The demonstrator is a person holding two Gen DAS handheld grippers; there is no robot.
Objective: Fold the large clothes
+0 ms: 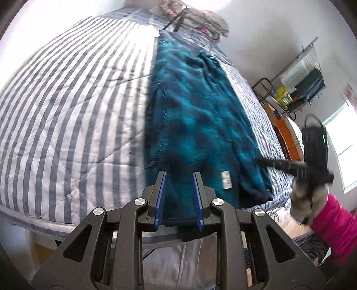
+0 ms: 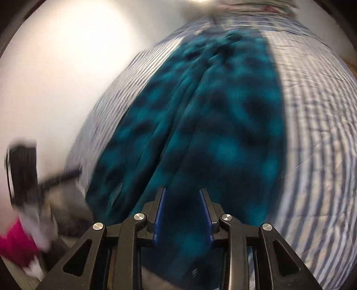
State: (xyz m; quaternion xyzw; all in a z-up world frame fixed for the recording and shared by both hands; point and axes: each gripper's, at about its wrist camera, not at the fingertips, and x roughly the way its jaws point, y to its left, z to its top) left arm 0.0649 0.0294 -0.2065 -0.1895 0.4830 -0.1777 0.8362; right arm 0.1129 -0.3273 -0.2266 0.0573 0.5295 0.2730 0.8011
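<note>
A teal and dark-blue plaid fleece garment [image 1: 191,111] lies in a long strip on the striped bed [image 1: 67,111], with its near end over the bed's edge. My left gripper [image 1: 179,174] is shut on that near hem, and fabric fills the gap between the blue pads. A white label [image 1: 226,180] shows just to its right. In the blurred right wrist view my right gripper [image 2: 183,190] is shut on the same garment [image 2: 212,122], with cloth bunched between its pads. The other gripper [image 2: 44,185] shows at the left. The right gripper [image 1: 261,161] meets the garment's right edge.
A floral pile [image 1: 200,17] sits at the bed's far end. A wire shelf with boxes [image 1: 301,75], an orange wooden piece [image 1: 287,136] and a bright window [image 1: 343,142] stand right of the bed. A person's pink sleeve [image 1: 334,223] is at lower right. A white wall [image 2: 55,67] lies left.
</note>
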